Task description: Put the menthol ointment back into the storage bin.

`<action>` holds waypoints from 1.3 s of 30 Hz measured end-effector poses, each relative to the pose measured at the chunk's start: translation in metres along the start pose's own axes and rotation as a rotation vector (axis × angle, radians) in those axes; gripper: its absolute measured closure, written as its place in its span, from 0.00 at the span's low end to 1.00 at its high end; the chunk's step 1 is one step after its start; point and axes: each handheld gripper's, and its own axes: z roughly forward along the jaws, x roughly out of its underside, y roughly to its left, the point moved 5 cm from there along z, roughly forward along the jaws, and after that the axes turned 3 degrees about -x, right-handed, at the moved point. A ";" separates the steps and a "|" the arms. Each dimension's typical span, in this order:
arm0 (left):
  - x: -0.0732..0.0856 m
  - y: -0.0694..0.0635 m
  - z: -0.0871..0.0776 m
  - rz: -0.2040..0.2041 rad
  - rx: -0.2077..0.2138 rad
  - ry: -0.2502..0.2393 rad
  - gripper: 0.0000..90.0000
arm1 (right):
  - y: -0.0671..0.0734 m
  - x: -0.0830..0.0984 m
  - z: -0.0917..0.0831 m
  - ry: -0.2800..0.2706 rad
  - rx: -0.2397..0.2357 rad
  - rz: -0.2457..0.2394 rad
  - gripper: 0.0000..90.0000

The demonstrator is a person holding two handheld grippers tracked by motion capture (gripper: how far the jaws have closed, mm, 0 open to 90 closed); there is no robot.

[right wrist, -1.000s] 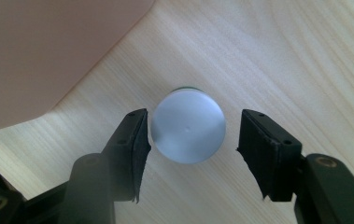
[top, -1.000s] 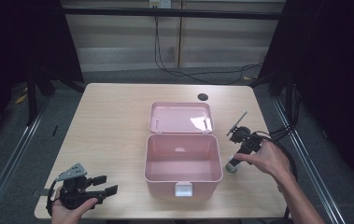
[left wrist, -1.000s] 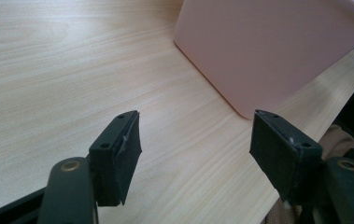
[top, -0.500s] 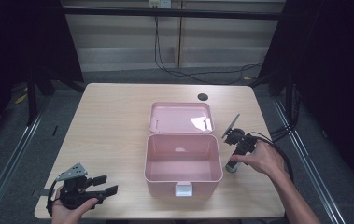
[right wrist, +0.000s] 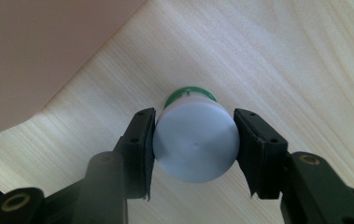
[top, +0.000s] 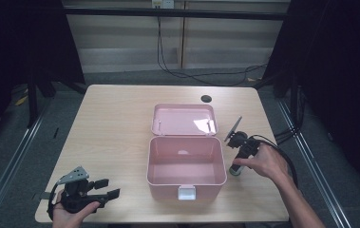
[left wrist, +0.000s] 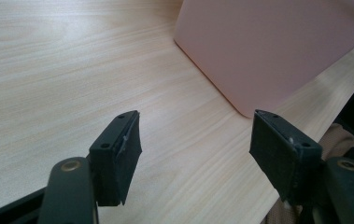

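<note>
**A:** Pale wood runs under everything here: your light wooden table (top: 120,123) carries an open pink plastic box with a hinged lid (top: 186,164) at its middle, lid laid back flat toward the far edge, front latch facing you. Why do you think the box sits open like that?

**B:** My guess is it's meant to receive something. Its bottom looks bare, and your right gripper (right wrist: 193,140) is down on the table just beside the box's right wall, over a small upright cylindrical container with a white cap and a green band (right wrist: 194,135).

**A:** And how do your jaws stand on it?

**B:** In the right gripper view they bracket the white cap from both sides. The left-hand pad looks to be touching it; at the other pad there may be a sliver of gap, so I'd call it closed onto the container or all but. The container appears to stand on the wood beside the box, not lifted, though that's hard to be sure of.

**A:** Your other hand?

**B:** Your left gripper (top: 90,192) sits at the near left corner of the table, well apart from the box, jaws spread wide and holding nothing, pointed toward the box's pink wall. It seems parked out of the way.
</note>
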 end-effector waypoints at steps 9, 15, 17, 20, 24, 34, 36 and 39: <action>0.000 0.000 0.000 0.000 0.005 -0.001 0.37 | -0.001 0.001 -0.002 -0.019 -0.002 -0.005 0.57; 0.000 0.000 0.000 0.000 0.005 0.001 0.37 | -0.002 0.003 -0.004 -0.032 -0.018 -0.005 0.57; 0.000 0.000 0.000 0.001 0.004 0.001 0.37 | -0.002 0.004 -0.006 -0.030 -0.020 -0.004 0.57; 0.000 0.000 0.000 0.002 0.005 0.003 0.37 | -0.003 0.005 -0.008 -0.036 -0.026 -0.010 0.57; 0.000 0.000 0.000 -0.001 0.007 0.003 0.37 | -0.003 0.005 -0.009 -0.037 -0.023 -0.022 0.57; 0.000 -0.001 0.000 0.000 0.009 0.002 0.37 | 0.000 0.003 -0.021 -0.050 -0.026 -0.034 0.57; 0.000 -0.001 0.001 0.000 0.012 0.005 0.37 | 0.000 0.004 -0.022 -0.053 -0.031 -0.031 0.57; 0.000 -0.001 0.001 0.002 0.012 0.009 0.36 | -0.001 0.006 -0.025 -0.047 -0.026 -0.037 0.57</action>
